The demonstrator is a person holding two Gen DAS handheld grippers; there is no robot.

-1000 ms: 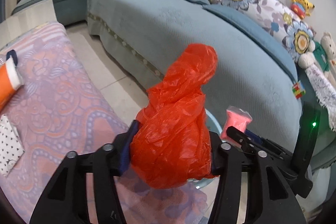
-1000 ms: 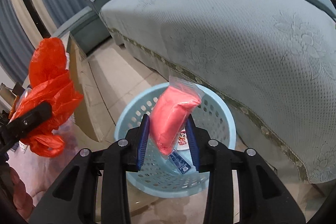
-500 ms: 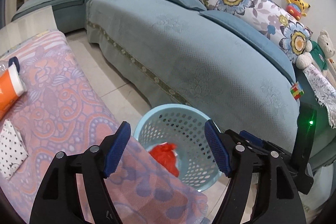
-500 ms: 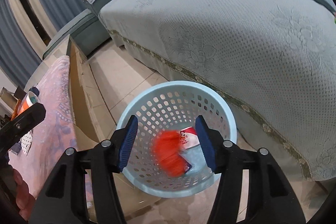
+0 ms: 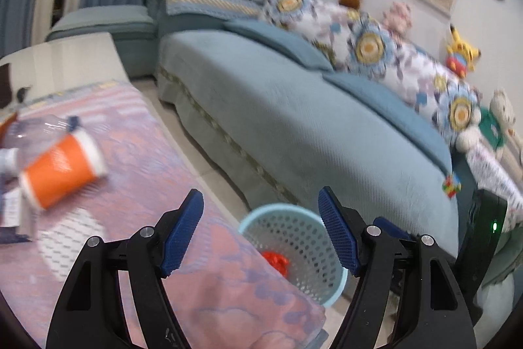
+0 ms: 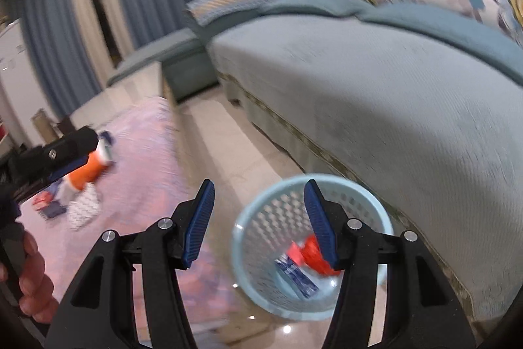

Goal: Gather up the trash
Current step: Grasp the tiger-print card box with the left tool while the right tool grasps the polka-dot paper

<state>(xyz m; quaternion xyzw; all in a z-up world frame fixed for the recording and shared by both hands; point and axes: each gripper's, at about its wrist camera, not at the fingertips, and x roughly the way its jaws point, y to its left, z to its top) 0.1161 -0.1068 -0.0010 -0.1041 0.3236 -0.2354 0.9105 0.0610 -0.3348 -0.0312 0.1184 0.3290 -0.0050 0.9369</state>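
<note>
Trash, a crumpled red plastic bag [image 6: 315,254] and a blue printed packet [image 6: 295,275], lies in the pale blue perforated plastic basket [image 6: 258,293] on the floor, below the released, empty right hand-held gripper [image 6: 258,224]. Also spread empty, the left hand-held gripper [image 5: 261,233] hovers above the pink patterned cloth-covered surface [image 5: 137,159]. Toward ten o'clock there, an orange paper cup [image 5: 62,169] lies tipped beside a clear plastic bottle [image 5: 39,128], probably the next pickups.

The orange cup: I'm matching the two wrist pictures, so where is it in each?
Left wrist: orange cup on its side on the pink cloth, far left.
Right wrist: left middle, partly behind the left claw.
Shared landmark: blue basket on the floor by the sofa.
</note>
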